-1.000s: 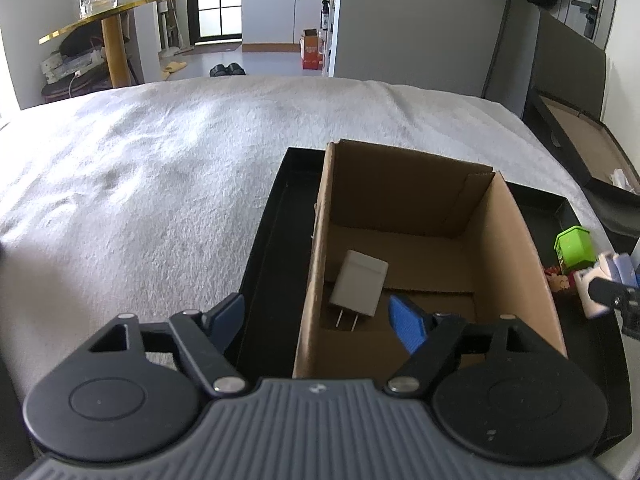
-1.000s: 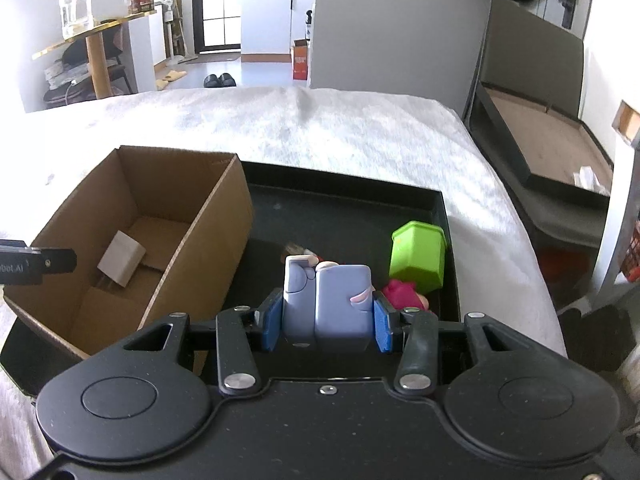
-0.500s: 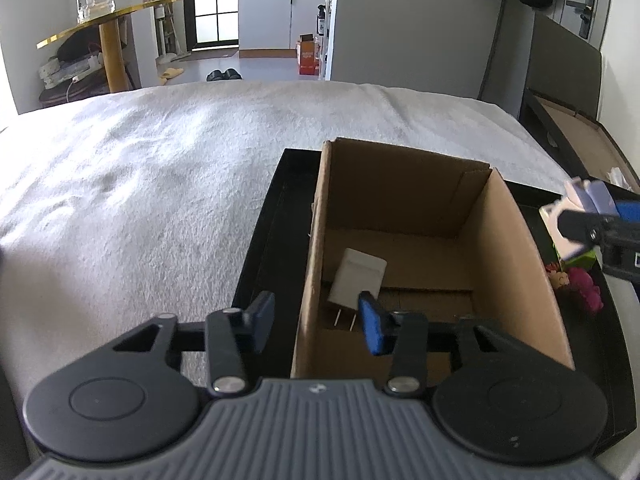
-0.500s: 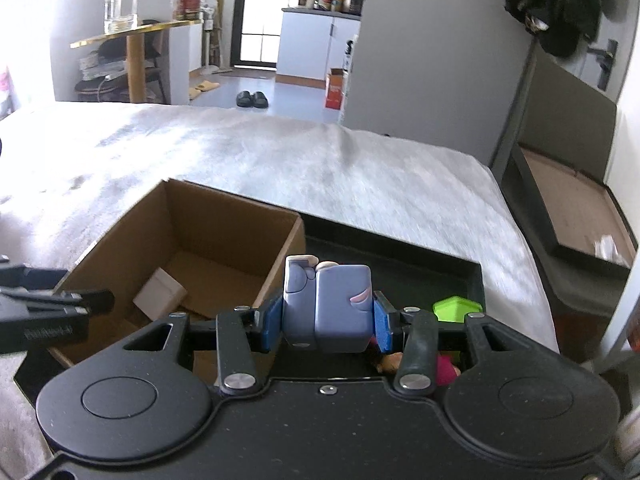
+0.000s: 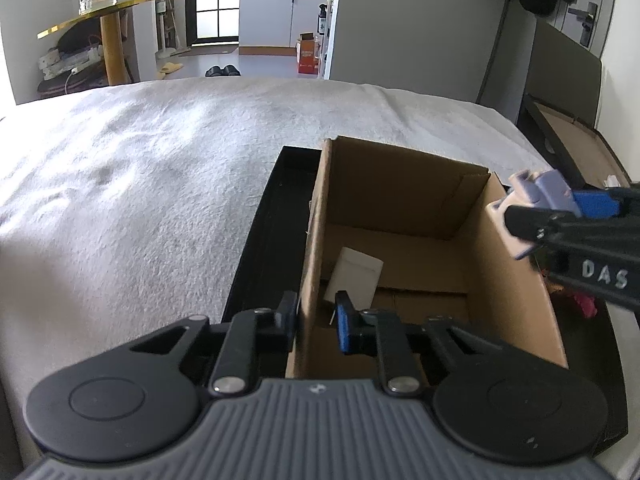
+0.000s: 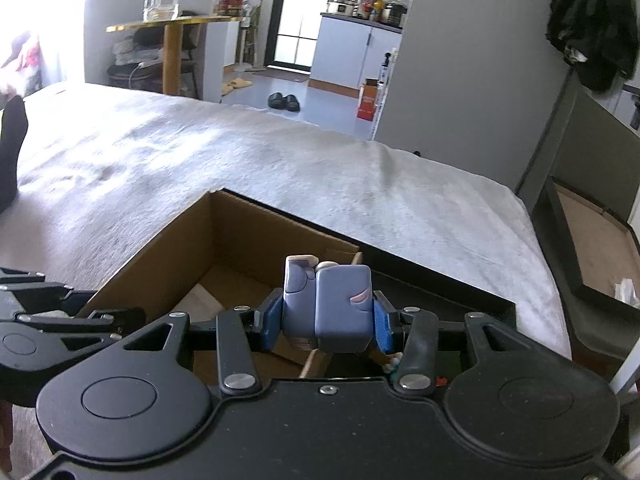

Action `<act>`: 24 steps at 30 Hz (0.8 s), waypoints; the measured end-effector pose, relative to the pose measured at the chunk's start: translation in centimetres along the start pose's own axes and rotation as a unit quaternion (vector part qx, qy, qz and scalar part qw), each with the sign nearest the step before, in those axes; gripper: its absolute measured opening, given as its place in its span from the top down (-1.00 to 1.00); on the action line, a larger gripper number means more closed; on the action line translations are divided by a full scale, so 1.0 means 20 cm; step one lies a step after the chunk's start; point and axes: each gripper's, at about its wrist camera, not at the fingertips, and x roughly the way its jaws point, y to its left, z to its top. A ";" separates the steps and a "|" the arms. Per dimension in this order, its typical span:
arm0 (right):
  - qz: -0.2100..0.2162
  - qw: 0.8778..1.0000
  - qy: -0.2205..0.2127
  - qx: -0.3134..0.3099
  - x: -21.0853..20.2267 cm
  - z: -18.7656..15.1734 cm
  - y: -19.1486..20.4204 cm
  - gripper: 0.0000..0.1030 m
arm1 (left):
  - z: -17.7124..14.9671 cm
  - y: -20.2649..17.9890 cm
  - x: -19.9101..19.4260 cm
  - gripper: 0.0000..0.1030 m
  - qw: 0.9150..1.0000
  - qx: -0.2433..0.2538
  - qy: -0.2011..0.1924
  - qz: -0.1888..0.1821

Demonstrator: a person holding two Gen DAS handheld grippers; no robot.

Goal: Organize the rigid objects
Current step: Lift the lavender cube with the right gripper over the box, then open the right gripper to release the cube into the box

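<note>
You are mid-transfer. Your right claw is clamped on the blue-grey figurine and holds it above the right wall of the cardboard box, which sits in the black tray on the bed. Your left claw is closing astride the box's left wall, seemingly to steady it; whether both pads press yet is unclear. Next, carry the figurine in over the open floor, clear of the white charger, then release. The tray's remaining toys are mostly hidden behind your right claw and the box.
</note>
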 end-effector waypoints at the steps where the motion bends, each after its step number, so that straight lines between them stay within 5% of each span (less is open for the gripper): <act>1: 0.003 1.000 0.000 -0.003 0.00 0.00 0.01 0.14 | 0.00 0.00 0.00 0.67 1.000 0.000 0.000 0.000; 14: 0.037 0.999 0.014 -0.024 0.11 0.00 0.12 0.14 | 0.00 0.03 0.01 0.74 1.000 -0.014 0.003 -0.008; 24: 0.000 0.997 0.039 -0.073 0.21 -0.02 0.16 0.11 | 0.01 0.04 0.01 0.78 1.000 -0.018 0.003 -0.013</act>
